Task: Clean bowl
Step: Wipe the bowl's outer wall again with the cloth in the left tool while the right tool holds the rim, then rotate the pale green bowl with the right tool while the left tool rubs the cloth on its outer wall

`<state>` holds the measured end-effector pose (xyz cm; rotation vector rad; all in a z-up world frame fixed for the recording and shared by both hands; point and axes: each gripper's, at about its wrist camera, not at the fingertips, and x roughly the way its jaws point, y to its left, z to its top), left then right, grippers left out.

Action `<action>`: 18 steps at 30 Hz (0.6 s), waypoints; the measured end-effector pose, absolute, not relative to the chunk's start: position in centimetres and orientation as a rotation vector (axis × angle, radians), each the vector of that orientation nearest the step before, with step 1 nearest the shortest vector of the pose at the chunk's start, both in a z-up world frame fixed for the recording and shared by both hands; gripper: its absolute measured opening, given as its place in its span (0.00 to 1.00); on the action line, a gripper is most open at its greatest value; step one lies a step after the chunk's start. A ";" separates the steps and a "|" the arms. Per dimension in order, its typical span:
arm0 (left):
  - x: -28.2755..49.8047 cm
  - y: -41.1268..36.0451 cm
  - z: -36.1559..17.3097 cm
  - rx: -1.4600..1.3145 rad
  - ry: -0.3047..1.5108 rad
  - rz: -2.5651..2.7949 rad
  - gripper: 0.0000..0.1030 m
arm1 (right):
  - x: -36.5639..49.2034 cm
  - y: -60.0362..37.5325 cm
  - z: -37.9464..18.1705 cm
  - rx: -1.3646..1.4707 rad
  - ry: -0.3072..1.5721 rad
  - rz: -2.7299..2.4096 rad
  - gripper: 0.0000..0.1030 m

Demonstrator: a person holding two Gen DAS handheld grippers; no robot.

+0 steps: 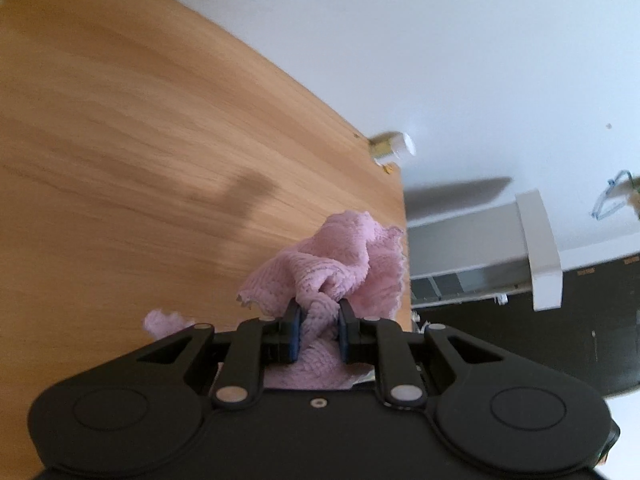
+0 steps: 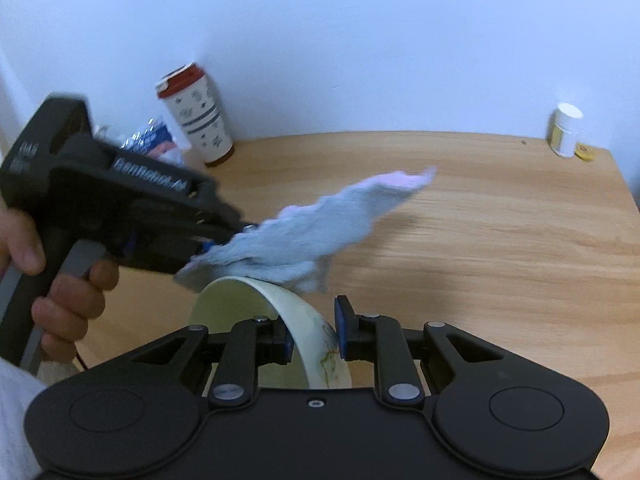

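A: See the left gripper (image 1: 318, 334)? Its two pads are pressed in on a bunched pink cloth (image 1: 332, 264), pinching it tight.

B: Yes, and from the right wrist camera that same left gripper (image 2: 224, 236) comes in from nine o'clock, with a person's hand (image 2: 60, 280) round its grey handle. The cloth (image 2: 304, 232) looks greyer there and streams out toward two o'clock, blurred.

A: And the bowl?

B: The bowl (image 2: 280, 304) is pale, tipped up on edge. The right gripper (image 2: 314, 330) has its wall nipped between the pads, one inside and one outside. The rim at twelve o'clock sits right under the cloth; touching or not, I cannot tell.

A: All over the wooden table (image 2: 500, 240)?

B: Over it, yes. At the back, around eleven o'clock, stands a paper cup (image 2: 198, 116) with a red lid, a crinkled packet (image 2: 150, 140) beside it. At the far corner, two o'clock, there's a small white bottle (image 2: 566, 130) against the wall (image 2: 360, 40).
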<state>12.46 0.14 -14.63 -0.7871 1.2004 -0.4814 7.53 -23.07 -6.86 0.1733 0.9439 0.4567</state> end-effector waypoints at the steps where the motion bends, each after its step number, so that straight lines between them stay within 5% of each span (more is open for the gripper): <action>1: 12.3 0.5 -15.1 -0.803 1.210 -0.465 0.16 | 7.7 -23.5 -7.0 0.198 0.944 0.441 0.22; 18: 12.7 0.3 -15.3 -0.854 1.189 -0.439 0.16 | 9.7 -27.8 -9.7 0.535 1.008 0.379 0.22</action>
